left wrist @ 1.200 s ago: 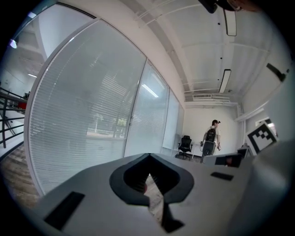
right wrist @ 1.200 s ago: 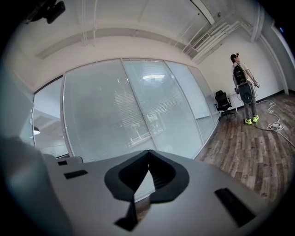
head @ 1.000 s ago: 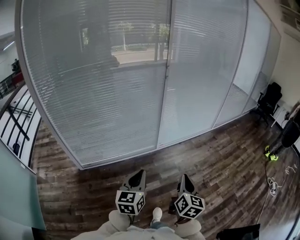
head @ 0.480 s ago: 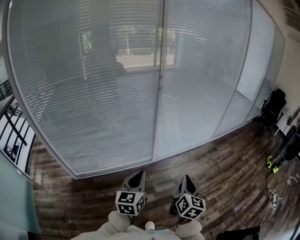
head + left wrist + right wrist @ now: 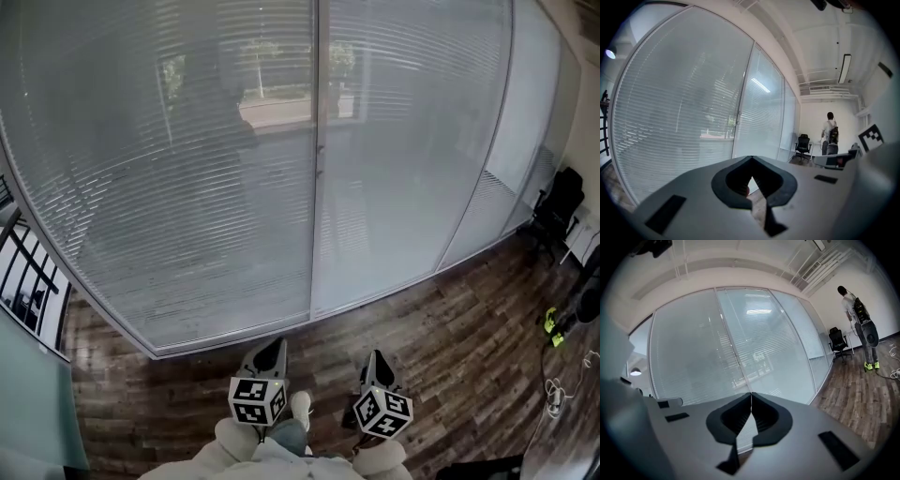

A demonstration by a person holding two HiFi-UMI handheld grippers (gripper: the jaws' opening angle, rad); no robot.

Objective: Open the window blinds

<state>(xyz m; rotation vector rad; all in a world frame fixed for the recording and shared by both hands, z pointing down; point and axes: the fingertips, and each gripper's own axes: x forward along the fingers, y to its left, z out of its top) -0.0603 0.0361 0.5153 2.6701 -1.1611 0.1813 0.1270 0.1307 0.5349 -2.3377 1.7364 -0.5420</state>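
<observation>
Closed slatted window blinds point(image 5: 187, 169) hang behind a long curved glass wall ahead of me; they also fill the left gripper view point(image 5: 679, 117) and the right gripper view point(image 5: 698, 352). A thin vertical frame point(image 5: 315, 159) splits two panels, with a small fitting point(image 5: 320, 173) on it. My left gripper point(image 5: 268, 349) and right gripper point(image 5: 375, 360) are held low, side by side, a floor strip short of the glass. The left gripper's point(image 5: 751, 159) tips meet, and so do the right gripper's point(image 5: 751, 394). Both are shut on nothing.
Wood-plank floor point(image 5: 441, 319) runs along the glass. A black office chair point(image 5: 561, 202) stands at the far right, with cables point(image 5: 556, 392) on the floor near it. A person point(image 5: 860, 319) stands by the right wall. A dark railing point(image 5: 23, 272) shows at far left.
The glass wall and blinds have drawn nearer and fill more of the head view. Both grippers travelled forward together, still shut and side by side.
</observation>
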